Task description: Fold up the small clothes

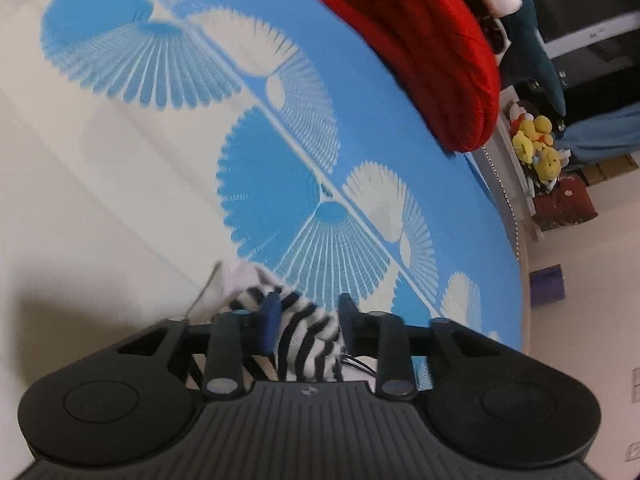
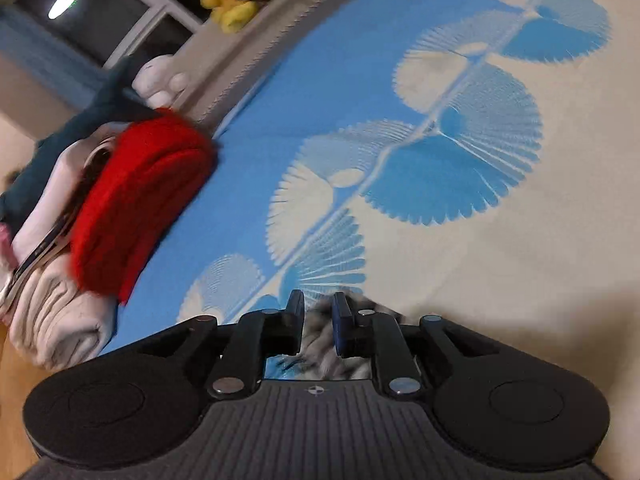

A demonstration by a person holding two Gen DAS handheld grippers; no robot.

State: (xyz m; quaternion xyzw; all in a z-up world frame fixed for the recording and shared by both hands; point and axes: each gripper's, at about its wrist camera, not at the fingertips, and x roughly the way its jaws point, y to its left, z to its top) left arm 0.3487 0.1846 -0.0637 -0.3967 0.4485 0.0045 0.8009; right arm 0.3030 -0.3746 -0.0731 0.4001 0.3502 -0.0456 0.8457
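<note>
Striped sock [image 1: 308, 332] is pinched by both the left gripper [image 1: 308, 320] and right gripper [image 2: 318, 320], low centre of frame, probably lifted to fold; red knit [image 1: 420, 48] parked upper right

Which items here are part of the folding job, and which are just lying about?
In the job: striped garment, left hand-held gripper, right hand-held gripper.

Lying about: red knit, folded cream cloth, yellow plush toys, blue-and-cream bedspread.
</note>
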